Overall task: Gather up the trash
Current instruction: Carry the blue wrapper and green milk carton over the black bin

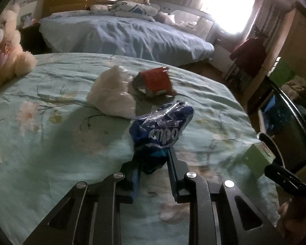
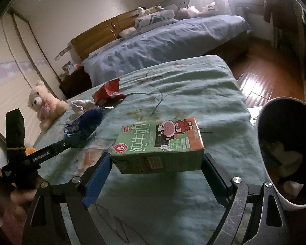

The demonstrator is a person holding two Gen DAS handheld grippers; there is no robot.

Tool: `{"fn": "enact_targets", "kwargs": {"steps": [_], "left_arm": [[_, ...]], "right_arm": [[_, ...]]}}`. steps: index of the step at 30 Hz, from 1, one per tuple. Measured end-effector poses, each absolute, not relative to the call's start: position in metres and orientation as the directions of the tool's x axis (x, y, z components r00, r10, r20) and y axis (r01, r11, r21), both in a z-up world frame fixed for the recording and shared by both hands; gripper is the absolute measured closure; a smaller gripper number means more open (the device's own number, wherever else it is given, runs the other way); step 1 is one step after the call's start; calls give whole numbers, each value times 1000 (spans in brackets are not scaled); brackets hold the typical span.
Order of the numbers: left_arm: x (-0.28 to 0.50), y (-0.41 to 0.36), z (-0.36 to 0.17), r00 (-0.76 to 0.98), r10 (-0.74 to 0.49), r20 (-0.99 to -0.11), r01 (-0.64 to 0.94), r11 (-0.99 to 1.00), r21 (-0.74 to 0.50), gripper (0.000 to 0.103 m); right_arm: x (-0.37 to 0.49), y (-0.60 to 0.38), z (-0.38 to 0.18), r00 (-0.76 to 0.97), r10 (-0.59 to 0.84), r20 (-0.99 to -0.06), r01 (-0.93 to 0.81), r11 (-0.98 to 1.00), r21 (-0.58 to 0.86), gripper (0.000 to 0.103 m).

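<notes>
Landmark: green floral bedspread [image 2: 183, 94], near bed.

Far left of bedspread: cream teddy bear [image 2: 44, 106] sitting at the edge, by the wall.

Right of the bear, lying on the bedspread: crumpled white tissue wad [image 1: 112, 94], touching the cloth. Just beside it, further right: torn red snack wrapper [image 1: 155, 81], tilted, partly open, also on the cloth.

In front of those two, lifted above the bedspread: blue plastic wrapper [image 1: 161, 130], crumpled, white lettering showing. Pinched at its lower end by left gripper [image 1: 153, 159]; jaws nearly together, wrapper plastic squeezed between the pads. Seen side-on from the right wrist view, same wrapper [image 2: 85, 126] sticking out past the fingertips, clear of the cloth.

Right of that, over the near middle of the bedspread: green milk carton [image 2: 159, 147], cartoon pig print, lying lengthwise, held off the cloth with shadow underneath. Clamped end to end by right gripper [image 2: 158, 163]; jaws spread wide, one pad on each short end of the carton. Only a blurred corner of the carton [image 1: 259, 159] visible in the left wrist view.

Past the right edge of the bedspread: white trash bin [image 2: 263, 114], dark inside, paper scraps and a tissue already at the bottom. Carton near the bin rim, not over it.

Behind the bedspread: second bed with blue sheet [image 1: 128, 34], pillows and soft toys at its head.
</notes>
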State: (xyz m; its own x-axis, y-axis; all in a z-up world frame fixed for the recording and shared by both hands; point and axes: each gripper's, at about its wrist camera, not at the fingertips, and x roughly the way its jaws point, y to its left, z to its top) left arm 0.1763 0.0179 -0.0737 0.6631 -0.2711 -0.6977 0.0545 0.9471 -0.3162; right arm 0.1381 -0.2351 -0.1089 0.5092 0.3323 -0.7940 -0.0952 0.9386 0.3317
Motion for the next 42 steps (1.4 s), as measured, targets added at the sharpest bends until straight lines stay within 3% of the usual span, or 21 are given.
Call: {"fn": "enact_targets", "kwargs": {"steps": [19, 42], "left_arm": [[158, -68, -57, 611, -416, -674, 256, 909, -328, 81], [171, -157, -54, 547, -494, -676, 402, 863, -305, 81]], "right_arm": [[109, -298, -94, 558, 263, -787, 12, 946, 324, 14], [85, -376, -90, 598, 167, -784, 163, 932, 324, 14]]}}
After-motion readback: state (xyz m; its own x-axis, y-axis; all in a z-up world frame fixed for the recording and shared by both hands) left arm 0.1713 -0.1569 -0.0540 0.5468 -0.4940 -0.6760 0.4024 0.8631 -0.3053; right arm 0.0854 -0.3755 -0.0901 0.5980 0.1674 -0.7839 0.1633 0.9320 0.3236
